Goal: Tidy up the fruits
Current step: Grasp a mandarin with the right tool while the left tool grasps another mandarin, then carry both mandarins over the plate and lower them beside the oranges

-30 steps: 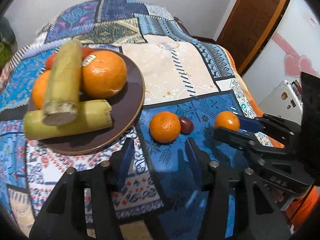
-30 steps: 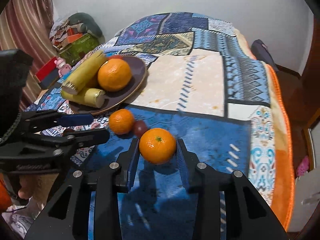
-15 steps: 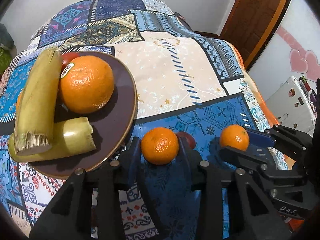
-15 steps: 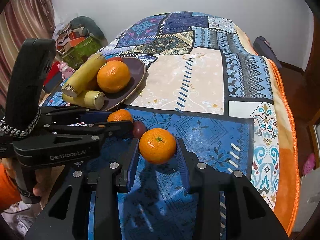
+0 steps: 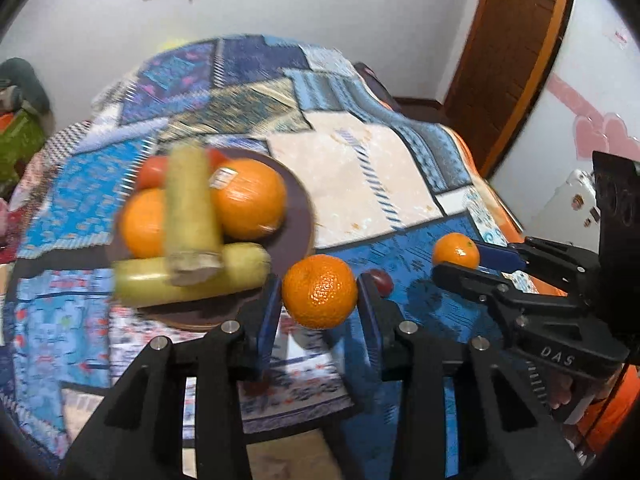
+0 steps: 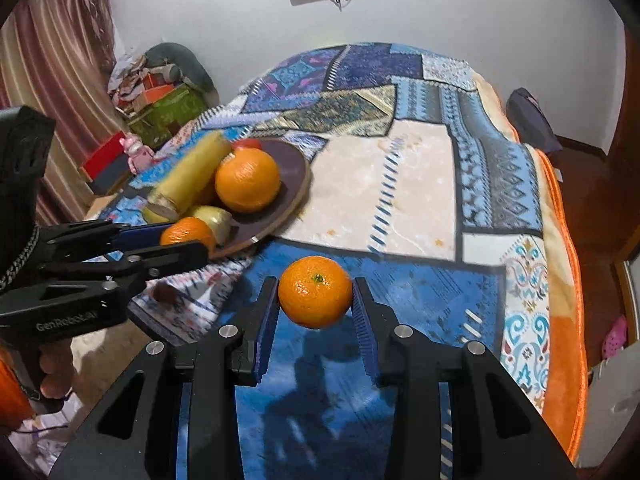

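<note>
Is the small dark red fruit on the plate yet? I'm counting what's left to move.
No. The small dark red fruit lies on the blue quilt, beside the brown plate, not on it.

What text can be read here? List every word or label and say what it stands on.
"DAS": on the body of the right gripper, seen from the left wrist.
"GenRobot.AI": on the body of the left gripper, seen from the right wrist.
Sticker on the big orange: too blurred to read.
</note>
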{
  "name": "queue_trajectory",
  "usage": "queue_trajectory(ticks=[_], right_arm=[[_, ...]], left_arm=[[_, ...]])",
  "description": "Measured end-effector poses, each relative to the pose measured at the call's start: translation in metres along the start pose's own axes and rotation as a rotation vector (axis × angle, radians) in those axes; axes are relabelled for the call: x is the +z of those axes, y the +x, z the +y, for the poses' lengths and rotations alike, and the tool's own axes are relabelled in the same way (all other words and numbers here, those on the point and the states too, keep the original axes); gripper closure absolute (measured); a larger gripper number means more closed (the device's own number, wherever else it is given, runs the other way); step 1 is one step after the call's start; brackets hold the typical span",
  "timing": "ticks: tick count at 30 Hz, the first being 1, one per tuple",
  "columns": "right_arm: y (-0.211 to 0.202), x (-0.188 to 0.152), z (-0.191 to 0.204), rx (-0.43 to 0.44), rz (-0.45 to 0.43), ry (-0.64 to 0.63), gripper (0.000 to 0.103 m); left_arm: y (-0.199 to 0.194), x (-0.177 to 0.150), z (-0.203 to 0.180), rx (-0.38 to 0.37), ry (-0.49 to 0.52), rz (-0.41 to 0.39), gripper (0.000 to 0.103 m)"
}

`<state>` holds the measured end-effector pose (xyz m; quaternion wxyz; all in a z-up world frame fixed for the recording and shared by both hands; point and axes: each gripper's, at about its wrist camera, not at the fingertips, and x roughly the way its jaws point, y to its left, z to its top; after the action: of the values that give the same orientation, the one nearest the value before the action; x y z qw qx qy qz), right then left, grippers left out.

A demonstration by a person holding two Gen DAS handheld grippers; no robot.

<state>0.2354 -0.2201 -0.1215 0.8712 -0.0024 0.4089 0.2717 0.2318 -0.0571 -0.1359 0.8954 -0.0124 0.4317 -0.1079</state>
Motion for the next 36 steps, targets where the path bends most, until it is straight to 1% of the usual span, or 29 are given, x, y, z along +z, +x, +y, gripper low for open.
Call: queue_trajectory(ticks=[5,9,12,14,23,25,30,36], right_arm=[[0.004,0.015,0.019,0.011,-0.026,-0.028,0.070],[0.013,0.023,0.030,0.021,-0.027,-0.039,0.070],[0.022,0.028,0.038,0.023,-0.022,-0.050,0.070],[0.031,0.031,0.042,0.024,-0.015,-0.054,0.070],[0.060,0.039,0.049,0.012,0.021,-0.068,0.070],[0.066,0.040,0.049,0.007,0.030,-0.071,0.070],[0.078,0.041,0.048,-0.008,0.046,-0.080,0.070],[0.089,0.043,0.047,-0.004,0.060,-0.082,0.070]], left_arm=[[-0.030,0.001,0.030,0.053,-0.018,-0.046,0.065],[-0.050,0.003,0.056,0.087,-0.043,-0.073,0.065],[-0.056,0.004,0.076,0.098,-0.073,-0.078,0.065],[-0.058,0.004,0.088,0.122,-0.080,-0.084,0.065],[-0.039,-0.001,0.134,0.174,-0.128,-0.054,0.065],[-0.033,0.001,0.141,0.173,-0.133,-0.047,0.065],[-0.018,0.007,0.148,0.171,-0.135,-0.036,0.065],[0.001,0.015,0.153,0.167,-0.131,-0.023,0.065]])
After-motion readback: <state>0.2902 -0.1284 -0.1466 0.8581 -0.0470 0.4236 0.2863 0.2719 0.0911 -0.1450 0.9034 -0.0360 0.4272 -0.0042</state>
